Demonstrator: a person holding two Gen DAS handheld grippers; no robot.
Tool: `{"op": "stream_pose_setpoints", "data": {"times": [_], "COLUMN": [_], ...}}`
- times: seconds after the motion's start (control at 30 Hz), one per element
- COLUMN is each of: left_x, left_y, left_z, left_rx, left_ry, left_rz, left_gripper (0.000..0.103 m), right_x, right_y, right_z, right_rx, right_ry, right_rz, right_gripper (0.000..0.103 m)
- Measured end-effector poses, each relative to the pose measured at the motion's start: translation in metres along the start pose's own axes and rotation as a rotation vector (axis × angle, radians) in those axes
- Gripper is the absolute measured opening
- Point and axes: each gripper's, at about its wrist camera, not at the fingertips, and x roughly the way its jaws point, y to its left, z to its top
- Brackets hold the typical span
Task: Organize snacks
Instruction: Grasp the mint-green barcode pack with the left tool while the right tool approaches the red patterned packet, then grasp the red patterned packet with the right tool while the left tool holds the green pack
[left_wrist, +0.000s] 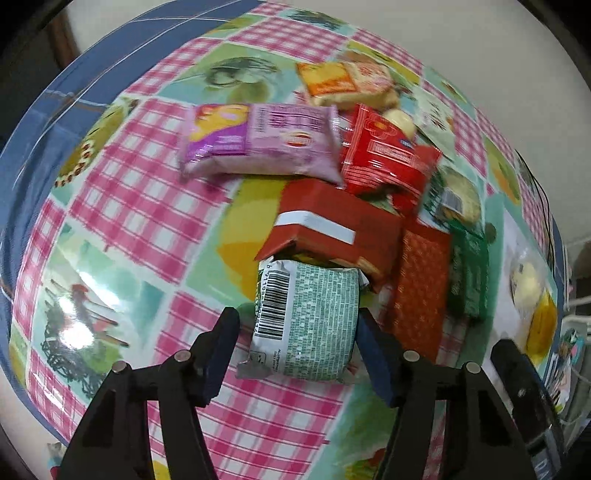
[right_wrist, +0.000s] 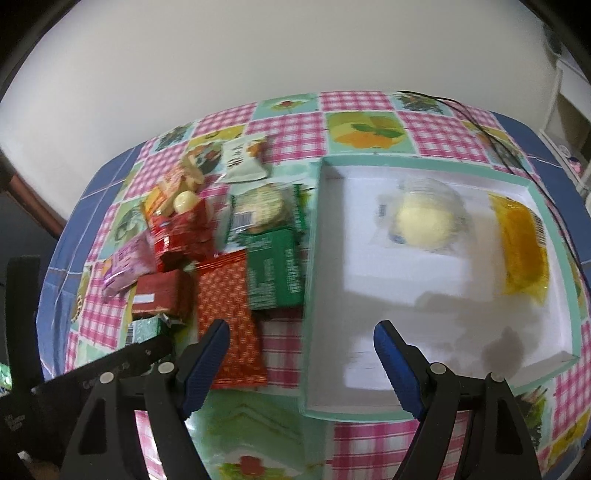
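Squeezing the pale green snack pack (left_wrist: 310, 317), the left claw (left_wrist: 295, 350) holds it at 6 o'clock on the counter (left_wrist: 129, 206). Right claw (right_wrist: 301, 354) gapes empty over the box (right_wrist: 314, 236).

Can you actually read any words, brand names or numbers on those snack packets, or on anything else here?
None can be quoted with confidence.
Pale green foil packet between the left hand-held gripper fingers: barcode, digits and small print, blurred.
Purple packet: blurred.
Shiny red packet: blurred.
White-and-green packet: large letters, unreadable.
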Motion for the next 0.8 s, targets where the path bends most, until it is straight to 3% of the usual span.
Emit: {"op": "stream_pose_setpoints", "data": {"times": [0.5, 0.8], "left_x": [-0.015, -0.009], "left_y": [0.059, 0.047], "left_z": [0.014, 0.017], "left_rx": [-0.085, -0.081], "left_ry": [-0.024, -0.027], "left_rz": [0.012, 0.024], "left_gripper": [0.065, 0.065], "right_x": [0.038, 0.065], "right_y": [0.054, 0.062], "right_z": [-0.009, -0.007], "right_rx": [-0.117, -0.099], "right_ry": [0.092, 0.136], "right_rz": [0.050, 0.031], "right_gripper": [0.081, 0.079]}}
